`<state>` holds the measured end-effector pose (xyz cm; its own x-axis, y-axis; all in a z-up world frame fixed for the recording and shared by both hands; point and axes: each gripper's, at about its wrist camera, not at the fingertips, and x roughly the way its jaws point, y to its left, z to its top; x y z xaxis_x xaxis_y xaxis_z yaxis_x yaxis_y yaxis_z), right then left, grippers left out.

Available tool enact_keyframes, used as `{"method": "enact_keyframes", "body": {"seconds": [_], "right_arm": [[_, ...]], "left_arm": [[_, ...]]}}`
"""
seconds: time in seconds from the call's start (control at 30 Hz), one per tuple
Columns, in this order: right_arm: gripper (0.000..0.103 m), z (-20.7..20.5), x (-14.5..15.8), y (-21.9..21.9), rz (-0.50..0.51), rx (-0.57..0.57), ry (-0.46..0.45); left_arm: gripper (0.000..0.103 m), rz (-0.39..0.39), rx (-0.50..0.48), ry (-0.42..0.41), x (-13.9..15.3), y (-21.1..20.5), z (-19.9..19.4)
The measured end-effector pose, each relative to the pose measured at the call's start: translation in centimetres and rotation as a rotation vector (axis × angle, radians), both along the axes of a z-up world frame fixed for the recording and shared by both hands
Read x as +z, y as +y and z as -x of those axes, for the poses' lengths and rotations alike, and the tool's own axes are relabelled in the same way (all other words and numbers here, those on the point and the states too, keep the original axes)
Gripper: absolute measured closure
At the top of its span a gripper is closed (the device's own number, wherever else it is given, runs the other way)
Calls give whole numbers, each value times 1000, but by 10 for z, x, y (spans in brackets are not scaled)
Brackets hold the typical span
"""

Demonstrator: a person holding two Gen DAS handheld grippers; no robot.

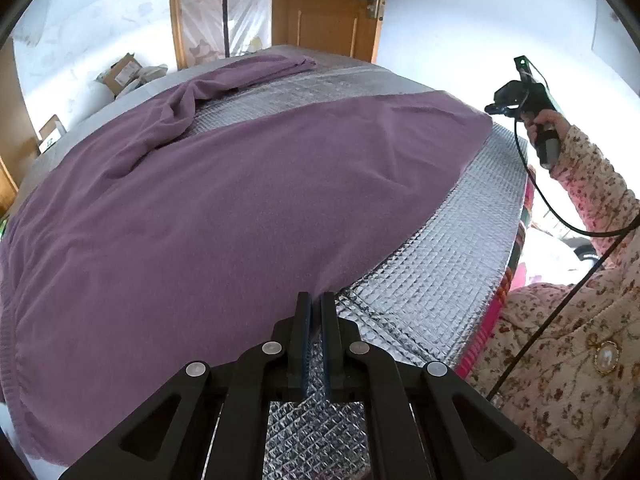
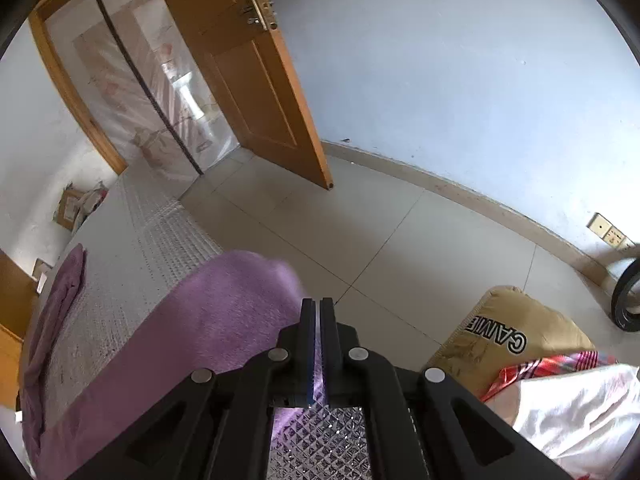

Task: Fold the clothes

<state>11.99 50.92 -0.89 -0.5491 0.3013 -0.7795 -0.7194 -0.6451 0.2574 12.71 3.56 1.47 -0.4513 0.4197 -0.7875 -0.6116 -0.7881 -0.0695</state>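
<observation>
On silver mat (image 1: 420,280) | one purple garment (image 1: 240,208) | left tongs (image 1: 316,300) clenched empty | right tongs (image 2: 317,306) grasping garment

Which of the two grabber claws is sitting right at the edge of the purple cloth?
The left black two-finger gripper, low at the purple fleece garment's near edge. The right gripper is held up, off the bed.

My left claw (image 1: 316,300) sits at the near edge of the purple knit garment (image 1: 224,208), spread on the silver quilted-foil bed (image 1: 440,264); wooden door (image 1: 332,4) far behind.

My black left gripper (image 1: 316,300) meets a mauve garment (image 1: 224,208) on silver quilted foil (image 1: 420,292); my sleeve (image 1: 592,184) is cream, brown-flowered; the door (image 2: 256,80) is orange-brown.
</observation>
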Motion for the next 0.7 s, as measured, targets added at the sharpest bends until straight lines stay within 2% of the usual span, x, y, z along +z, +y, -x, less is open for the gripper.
{"method": "enact_keyframes", "body": {"seconds": [0.07,0.17,0.23,0.33,0.4,0.43,0.5,0.6,0.7], "right_arm": [[99,-2,5,-7,-59,-30,-13],[99,-3,18,-22,-115,9,14],[98,2,28,-45,-161,106,49],[92,15,30,-82,-159,295,83],[92,28,20,-105,-154,425,61],[92,35,12,-116,-165,466,20],[92,42,0,-128,-189,484,-51],[92,43,-1,-129,-176,473,-59],[92,51,16,-133,-208,485,-46]], "left_arm": [[99,-10,8,-2,2,-3,0],[99,-36,32,3,6,-9,3],[98,-59,54,10,11,-13,6],[95,-95,87,21,18,-19,11],[90,-111,113,30,22,-23,14],[90,-112,129,35,22,-25,16],[90,-105,143,49,26,-27,23],[90,-92,157,74,33,-29,34],[90,-74,172,104,40,-31,46]]}}
